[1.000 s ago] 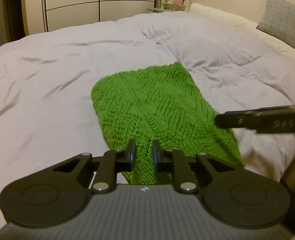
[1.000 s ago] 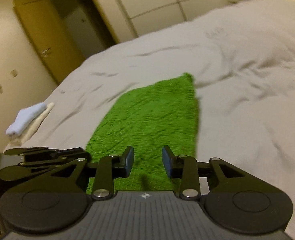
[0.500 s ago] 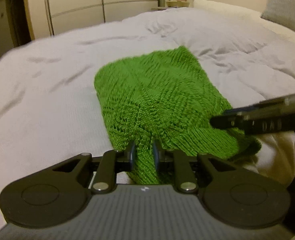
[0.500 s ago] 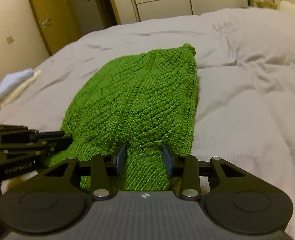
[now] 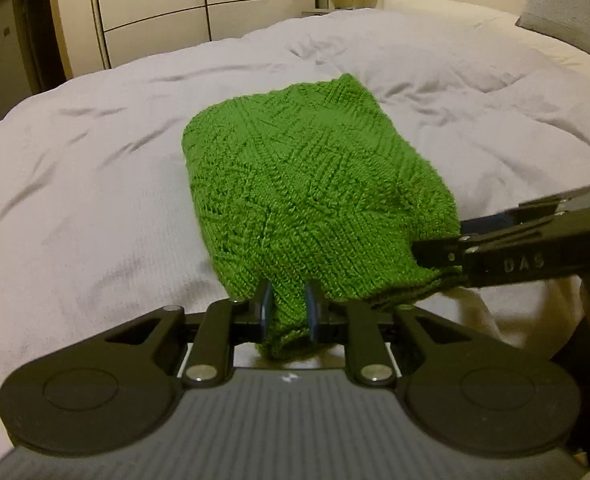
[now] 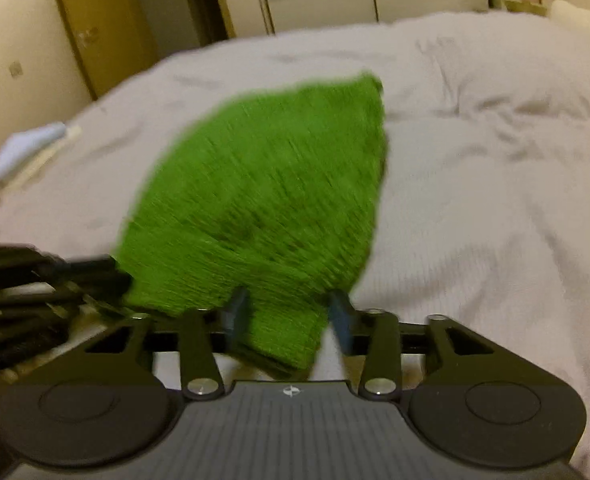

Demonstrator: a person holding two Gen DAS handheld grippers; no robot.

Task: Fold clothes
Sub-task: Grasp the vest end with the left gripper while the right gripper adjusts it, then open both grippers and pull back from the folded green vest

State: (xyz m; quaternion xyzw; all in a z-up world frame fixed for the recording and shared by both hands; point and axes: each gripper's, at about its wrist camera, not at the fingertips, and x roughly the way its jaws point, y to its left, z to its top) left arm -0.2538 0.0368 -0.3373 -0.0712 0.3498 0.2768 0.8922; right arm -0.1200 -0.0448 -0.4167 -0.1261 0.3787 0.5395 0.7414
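Left wrist view: left gripper (image 5: pixel 286 305) fingers pinch near corner of green knit garment (image 5: pixel 307 184) on bed (image 5: pixel 95 184) | right gripper (image 6: pixel 289 312) fingers opening, spread around other corner, pads off the knit

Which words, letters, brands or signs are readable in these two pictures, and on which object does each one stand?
"DAS": pale letters on the black side of the right gripper, seen in the left wrist view.
A small white mark on the grey body of the left gripper: a symbol only, no letters.
The same kind of mark in the right wrist view: blurred, not readable.
No text shows on the green knit.
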